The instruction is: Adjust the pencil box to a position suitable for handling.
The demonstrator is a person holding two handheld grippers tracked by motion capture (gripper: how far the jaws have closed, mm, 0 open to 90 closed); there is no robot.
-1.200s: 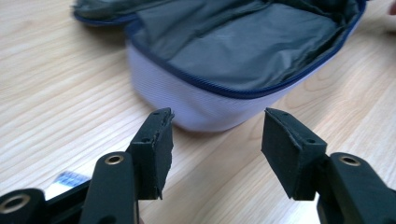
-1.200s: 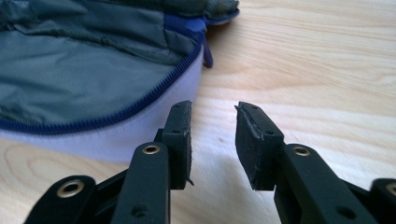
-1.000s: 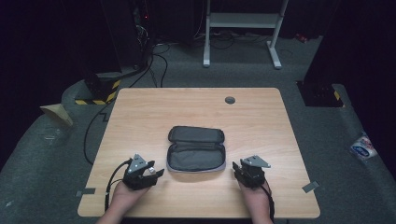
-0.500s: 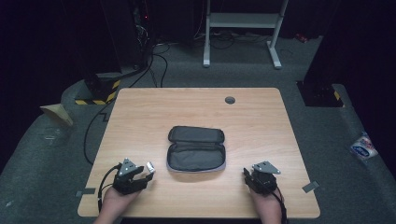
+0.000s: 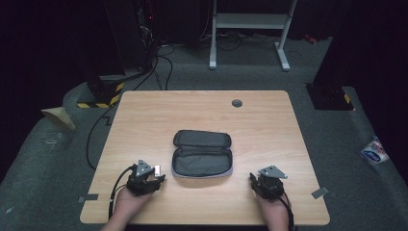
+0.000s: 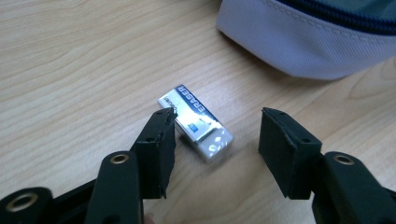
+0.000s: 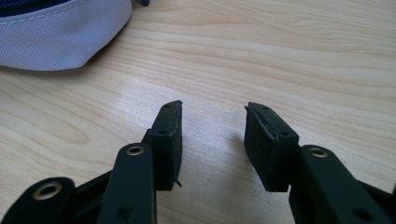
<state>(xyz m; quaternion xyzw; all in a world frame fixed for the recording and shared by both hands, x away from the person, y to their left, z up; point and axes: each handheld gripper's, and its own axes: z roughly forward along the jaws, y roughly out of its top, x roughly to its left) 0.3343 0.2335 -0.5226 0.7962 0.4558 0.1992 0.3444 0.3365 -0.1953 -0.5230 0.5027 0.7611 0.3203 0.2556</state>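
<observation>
Wooden table [image 5: 144,120]: open pouch [image 5: 202,154], eraser [image 6: 195,122].

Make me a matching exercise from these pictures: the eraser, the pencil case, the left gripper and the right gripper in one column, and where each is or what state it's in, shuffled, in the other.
Things:
1. eraser
2. pencil case
3. left gripper
4. right gripper

Places or states:
A. lies unzipped and open in the middle of the table
B. jaws open over bare wood, nothing between them
C. small, white, with a dark printed sleeve, flat on the wood
D. jaws open around a small block, not clamped on it

Pairs: 1-C, 2-A, 3-D, 4-B
</observation>
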